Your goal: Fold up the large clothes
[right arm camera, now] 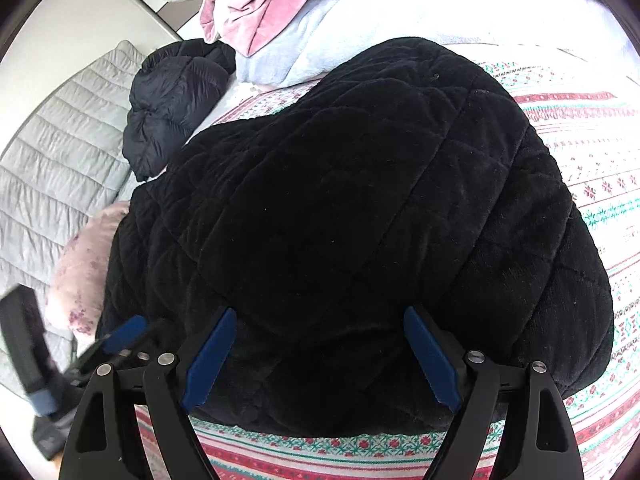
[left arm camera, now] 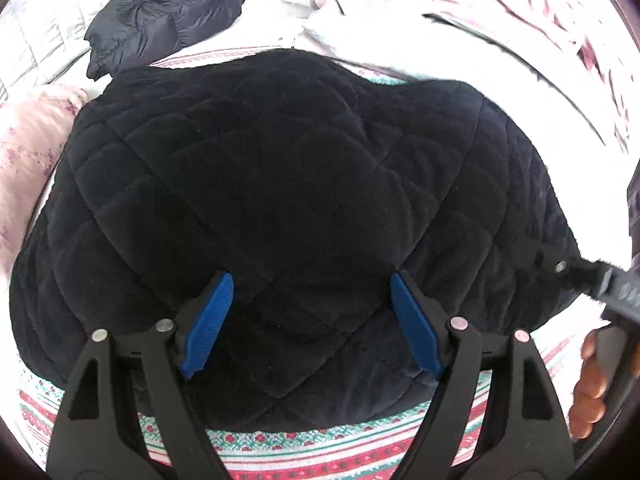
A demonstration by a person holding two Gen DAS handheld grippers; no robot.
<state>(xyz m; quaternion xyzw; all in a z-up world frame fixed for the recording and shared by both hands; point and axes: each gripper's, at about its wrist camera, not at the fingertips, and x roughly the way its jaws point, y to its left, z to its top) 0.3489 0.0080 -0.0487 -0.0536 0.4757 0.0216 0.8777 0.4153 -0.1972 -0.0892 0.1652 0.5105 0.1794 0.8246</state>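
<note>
A big black quilted garment (left arm camera: 280,184) lies in a rounded heap on the patterned bedspread (left arm camera: 304,448) and fills most of both views (right arm camera: 352,208). My left gripper (left arm camera: 312,288) hovers over its near edge, blue pads wide apart, nothing pinched between them. My right gripper (right arm camera: 320,324) hangs over the near part of the same garment, also open with nothing between its pads. In the left wrist view the right gripper (left arm camera: 568,276) reaches in from the right edge, a hand (left arm camera: 588,384) holding it. The left gripper's blue pad (right arm camera: 120,338) shows at the lower left of the right wrist view.
A dark puffy jacket (left arm camera: 168,16) lies bundled at the far left of the bed (right arm camera: 176,96). A pink floral pillow (left arm camera: 28,152) sits to the left. Pink cloth (right arm camera: 256,4) and a pale blanket (right arm camera: 320,52) are piled at the back. A grey quilted cover (right arm camera: 56,152) lies left.
</note>
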